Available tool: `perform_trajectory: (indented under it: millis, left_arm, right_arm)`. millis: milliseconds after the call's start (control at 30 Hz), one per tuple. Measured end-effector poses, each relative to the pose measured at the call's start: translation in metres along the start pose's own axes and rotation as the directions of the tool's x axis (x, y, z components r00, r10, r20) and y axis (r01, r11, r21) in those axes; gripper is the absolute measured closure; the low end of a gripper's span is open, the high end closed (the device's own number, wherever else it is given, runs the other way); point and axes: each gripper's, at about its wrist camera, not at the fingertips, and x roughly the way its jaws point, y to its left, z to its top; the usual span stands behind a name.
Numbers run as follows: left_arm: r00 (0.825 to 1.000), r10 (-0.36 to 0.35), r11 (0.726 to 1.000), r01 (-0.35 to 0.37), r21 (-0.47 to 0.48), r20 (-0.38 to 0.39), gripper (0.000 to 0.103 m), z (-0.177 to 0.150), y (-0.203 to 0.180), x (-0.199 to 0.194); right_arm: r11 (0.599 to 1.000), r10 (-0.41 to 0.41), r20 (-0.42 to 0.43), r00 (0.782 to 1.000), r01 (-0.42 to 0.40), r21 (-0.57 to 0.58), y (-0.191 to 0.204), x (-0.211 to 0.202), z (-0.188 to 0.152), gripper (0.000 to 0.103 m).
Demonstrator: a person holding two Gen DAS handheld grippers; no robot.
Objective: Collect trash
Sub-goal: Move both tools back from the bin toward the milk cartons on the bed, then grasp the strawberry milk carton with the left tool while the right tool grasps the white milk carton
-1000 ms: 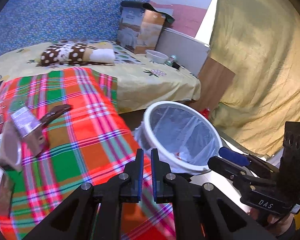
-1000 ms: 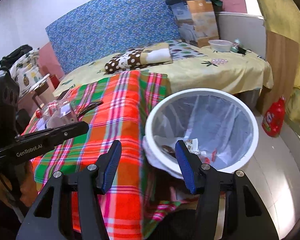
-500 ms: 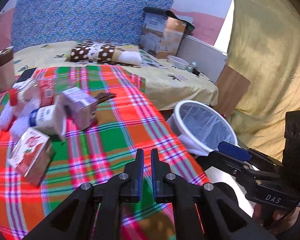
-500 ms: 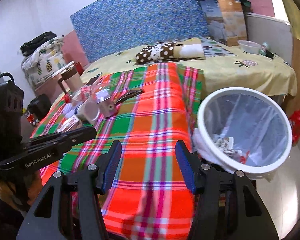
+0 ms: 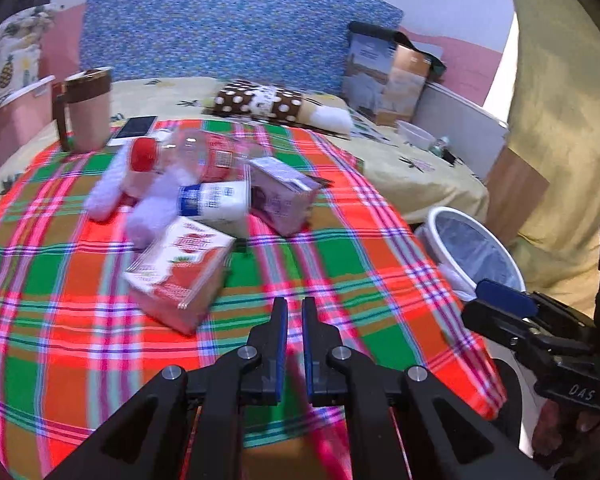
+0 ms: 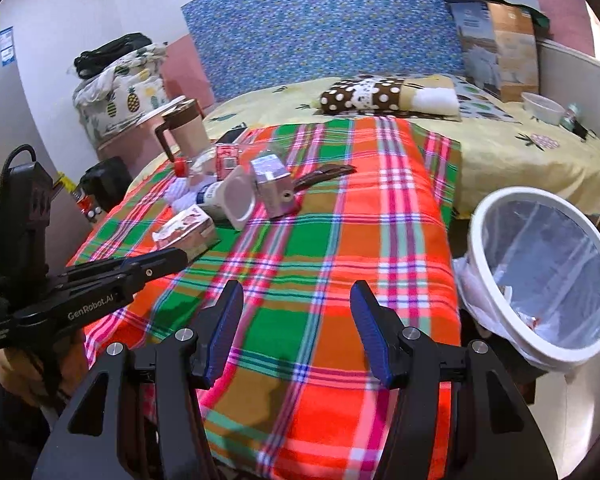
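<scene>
Left gripper (image 5: pixel 295 322): jaws nearly pressed together, empty, lower centre; right gripper (image 6: pixel 296 332): jaws spread wide, empty, above plaid cloth (image 6: pixel 340 240).

Both wrist views look forward over the plaid cloth (image 5: pixel 340 280) (close, low) — sharing the bin (image 6: pixel 540 280).

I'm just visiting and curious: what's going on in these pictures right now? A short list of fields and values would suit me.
surface: plaid cloth over a bed
trash pile: red carton, purple carton, white bottle, clear bottle with red cap, lying close together
bin: white-rimmed trash bin beside the bed, bag-lined, some scraps inside
left gripper: nearly shut, empty, nearest the red carton
right gripper: open, empty, above the cloth
other: mug, phone
</scene>
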Motion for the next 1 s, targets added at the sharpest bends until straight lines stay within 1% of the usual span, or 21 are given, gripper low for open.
perform_trajectory:
  millis: [33,100,167,267,333,467,500,600,633,767,800,833,933,1000]
  left_arm:
    - [1.000,0.011,1.000,-0.011,-0.006,0.004,0.094,0.000,0.005,-0.002]
    - [0.999,0.037,0.999,-0.036,-0.014,0.019,0.077,0.002,0.014,-0.006]
    - [0.998,0.058,0.998,-0.057,-0.026,0.039,0.069,0.005,0.024,-0.010]
    - [0.995,0.082,0.997,-0.081,-0.019,0.056,0.066,0.009,0.034,-0.014]
    - [0.994,0.094,0.996,-0.094,-0.011,0.056,0.059,0.010,0.040,-0.013]
    - [0.991,0.128,0.992,-0.128,-0.001,0.045,0.057,0.014,0.052,-0.005]
    - [0.991,0.129,0.992,-0.129,0.002,0.042,0.056,0.015,0.054,-0.002]
    - [0.992,0.122,0.992,-0.122,0.016,0.028,0.050,0.017,0.061,0.006]
    - [0.993,0.116,0.993,-0.117,0.025,0.021,0.047,0.018,0.062,0.010]
    - [0.994,0.106,0.993,-0.106,0.053,-0.001,0.044,0.018,0.064,0.020]
    - [0.995,0.101,0.993,-0.100,0.067,-0.009,0.037,0.018,0.064,0.022]
    - [0.995,0.097,0.992,-0.095,0.079,-0.014,0.034,0.017,0.063,0.023]
    - [0.995,0.098,0.989,-0.096,0.110,-0.015,0.034,0.016,0.060,0.026]
    - [0.994,0.104,0.989,-0.102,0.108,-0.016,0.034,0.017,0.061,0.030]
  right_arm:
    - [1.000,0.003,0.002,1.000,-0.003,-0.004,0.002,0.000,0.001,0.045]
    - [1.000,0.007,0.001,1.000,-0.007,-0.013,0.006,0.002,0.004,0.045]
    - [1.000,0.014,-0.002,1.000,-0.014,-0.020,0.010,0.006,0.008,0.045]
    - [0.999,0.025,-0.004,1.000,-0.025,-0.026,0.014,0.010,0.012,0.045]
    - [0.999,0.032,-0.007,0.999,-0.033,-0.027,0.016,0.014,0.015,0.045]
    - [0.999,0.037,-0.008,0.999,-0.038,-0.034,0.018,0.018,0.020,0.045]
    - [0.999,0.039,-0.009,0.999,-0.039,-0.035,0.018,0.019,0.021,0.045]
    - [0.999,0.039,-0.012,0.999,-0.039,-0.035,0.018,0.024,0.024,0.040]
    - [0.999,0.039,-0.015,0.999,-0.040,-0.036,0.017,0.025,0.025,0.040]
    - [0.998,0.035,-0.025,0.999,-0.036,-0.043,0.018,0.031,0.027,0.039]
    - [0.998,0.035,-0.027,0.999,-0.036,-0.045,0.018,0.032,0.028,0.039]
    - [0.998,0.034,-0.029,0.999,-0.036,-0.048,0.018,0.033,0.029,0.039]
    - [0.998,0.033,-0.038,0.999,-0.035,-0.054,0.017,0.039,0.031,0.039]
    - [0.998,0.028,-0.045,0.999,-0.031,-0.055,0.016,0.044,0.033,0.039]
